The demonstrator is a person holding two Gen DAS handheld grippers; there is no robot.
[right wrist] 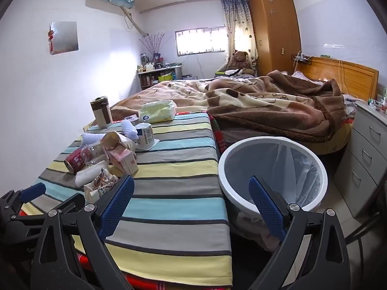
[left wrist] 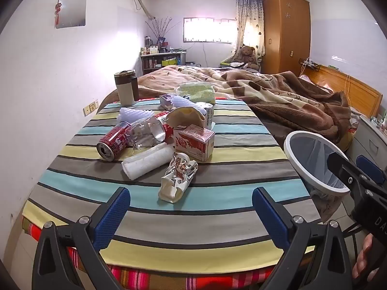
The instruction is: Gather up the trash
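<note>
Trash lies on a striped tablecloth [left wrist: 217, 193]: a crushed paper cup [left wrist: 177, 177], a rolled white napkin [left wrist: 147, 160], a red can [left wrist: 113, 142], a clear plastic bottle [left wrist: 147, 133] and a red-and-white carton [left wrist: 194, 141]. My left gripper [left wrist: 191, 206] is open and empty, just in front of the crushed cup. A white bin [right wrist: 272, 172] with a clear liner stands on the floor right of the table. My right gripper [right wrist: 191, 197] is open and empty, between the table edge and the bin. The cup also shows in the right wrist view [right wrist: 100, 184].
A brown-and-cream mug [left wrist: 126, 87], a tissue pack [left wrist: 197, 91], a white tub [right wrist: 145, 135] and foam netting [left wrist: 133, 114] sit farther back on the table. A bed with a brown blanket [right wrist: 266, 106] lies behind. Grey drawers [right wrist: 365, 154] stand at the right.
</note>
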